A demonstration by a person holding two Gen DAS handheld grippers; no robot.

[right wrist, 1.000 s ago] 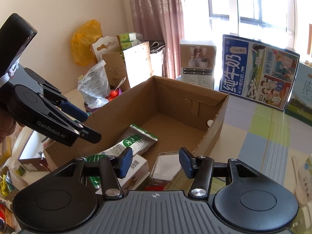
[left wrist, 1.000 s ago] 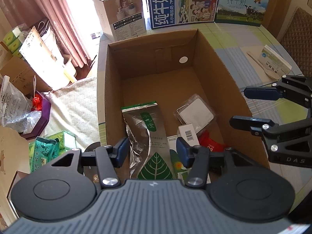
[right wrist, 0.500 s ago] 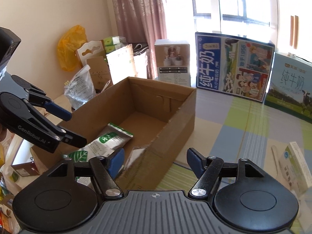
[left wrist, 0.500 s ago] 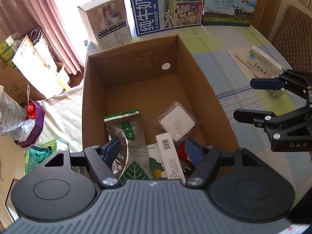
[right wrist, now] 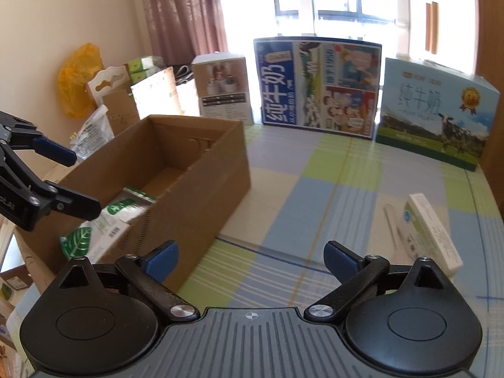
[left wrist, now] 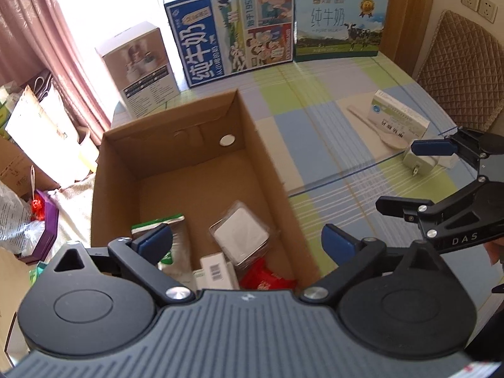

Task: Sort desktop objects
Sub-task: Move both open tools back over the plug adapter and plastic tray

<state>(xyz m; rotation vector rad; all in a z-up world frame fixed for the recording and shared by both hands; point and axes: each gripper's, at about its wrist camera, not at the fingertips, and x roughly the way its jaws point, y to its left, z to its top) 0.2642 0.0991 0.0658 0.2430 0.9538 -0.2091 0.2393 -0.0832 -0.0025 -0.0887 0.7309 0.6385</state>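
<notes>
Your left gripper hangs over the near end of the cardboard box, fingers spread wide and holding nothing. Your right gripper is likewise spread and empty, above the checked tablecloth just outside the box's right wall.

From the right wrist, bare cloth runs from 12 to 1 o'clock up to the two milk cartons: the blue milk carton at 12 and the green milk carton at 1. The table's rim curves down past 3 o'clock.

At 2 o'clock lies a white medicine box, tilted, with a pale spoon just beside it. Only the left wrist view shows the small white plug adapter, near the spoon's bowl and close under the right gripper's upper fingertip; whether they touch you cannot tell. It also shows the quilted chair back at 2 o'clock beyond the table edge.

The box interior is plain only from the left wrist: a silver-green pouch at 11 o'clock, a clear-wrapped white square at 12, a barcoded white box and a red packet nearest you. The far half of the floor is bare cardboard. Past the box's far wall stands a white product box.
</notes>
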